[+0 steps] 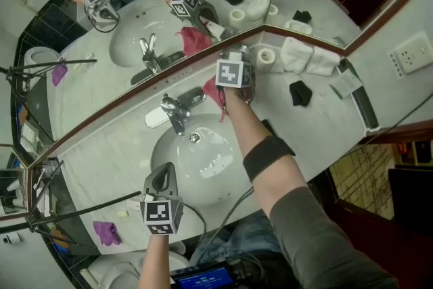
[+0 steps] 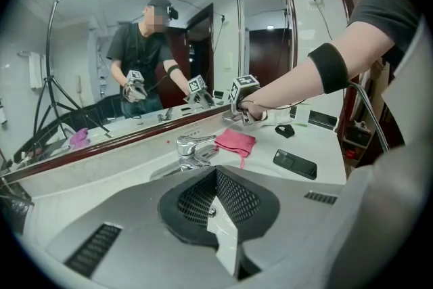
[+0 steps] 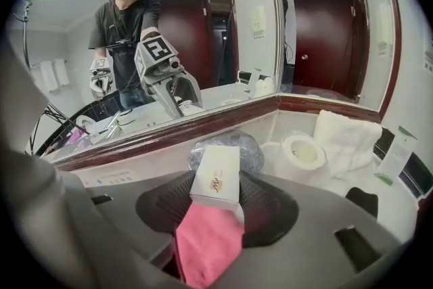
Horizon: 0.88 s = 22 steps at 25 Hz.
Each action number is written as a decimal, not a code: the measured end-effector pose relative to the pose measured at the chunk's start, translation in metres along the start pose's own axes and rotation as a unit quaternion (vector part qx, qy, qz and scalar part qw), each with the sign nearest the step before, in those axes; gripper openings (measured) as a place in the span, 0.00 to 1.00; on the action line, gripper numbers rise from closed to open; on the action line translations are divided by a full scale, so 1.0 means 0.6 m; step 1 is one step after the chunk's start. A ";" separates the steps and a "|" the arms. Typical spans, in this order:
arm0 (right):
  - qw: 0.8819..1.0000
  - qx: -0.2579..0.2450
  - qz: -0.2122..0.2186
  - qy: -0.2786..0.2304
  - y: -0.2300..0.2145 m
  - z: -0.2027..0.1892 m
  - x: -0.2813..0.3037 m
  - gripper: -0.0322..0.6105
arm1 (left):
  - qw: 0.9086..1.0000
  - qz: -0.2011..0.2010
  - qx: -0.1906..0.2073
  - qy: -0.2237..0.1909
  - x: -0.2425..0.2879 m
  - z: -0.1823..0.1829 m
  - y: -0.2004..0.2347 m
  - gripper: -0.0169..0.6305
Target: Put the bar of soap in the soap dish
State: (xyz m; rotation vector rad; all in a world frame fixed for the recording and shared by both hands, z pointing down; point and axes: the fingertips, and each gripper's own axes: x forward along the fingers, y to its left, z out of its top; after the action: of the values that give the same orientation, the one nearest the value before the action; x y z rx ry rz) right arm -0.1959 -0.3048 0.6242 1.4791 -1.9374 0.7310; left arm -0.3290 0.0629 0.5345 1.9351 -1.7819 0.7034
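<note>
The bar of soap [image 3: 218, 169] is a white boxed bar with a small logo. It sits between the pads of my right gripper [image 3: 218, 199], which is shut on it. Just beyond its far end a clear glass soap dish [image 3: 233, 143] rests against the mirror ledge. A pink cloth [image 3: 206, 243] lies under the jaws, also seen as the pink cloth [image 1: 214, 89] beside the right gripper [image 1: 238, 57] in the head view. My left gripper [image 1: 162, 177] is shut and empty at the sink's front rim, shown as the left gripper [image 2: 216, 213] in its own view.
A chrome faucet [image 1: 177, 108] stands behind the white basin [image 1: 203, 166]. A toilet roll [image 3: 302, 151] and folded white towels [image 3: 345, 139] lie right of the dish. A black phone [image 2: 295, 164] and a small black object [image 1: 300, 93] are on the counter. A mirror backs the counter.
</note>
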 end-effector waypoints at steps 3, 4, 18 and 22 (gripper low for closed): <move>1.000 -0.014 0.012 0.009 -0.013 0.006 -0.017 0.39 | 1.000 -0.003 0.000 -0.004 0.000 0.013 -0.011 0.03; 1.000 -0.019 0.018 0.011 -0.017 0.007 -0.024 0.38 | 1.000 -0.004 0.001 -0.006 -0.001 0.017 -0.016 0.03; 0.979 -0.197 0.045 0.039 -0.139 -0.062 -0.154 0.38 | 0.999 -0.041 0.020 -0.028 -0.004 0.071 -0.087 0.03; 0.959 -0.280 0.023 0.046 -0.210 -0.113 -0.183 0.38 | 0.998 -0.056 0.027 -0.030 0.003 0.081 -0.117 0.03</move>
State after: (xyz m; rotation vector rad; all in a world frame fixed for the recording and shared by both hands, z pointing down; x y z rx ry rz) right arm -0.0425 -0.2138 0.5985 1.0349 -1.8997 0.2259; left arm -0.2552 0.0386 0.5000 2.0952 -1.6892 0.6673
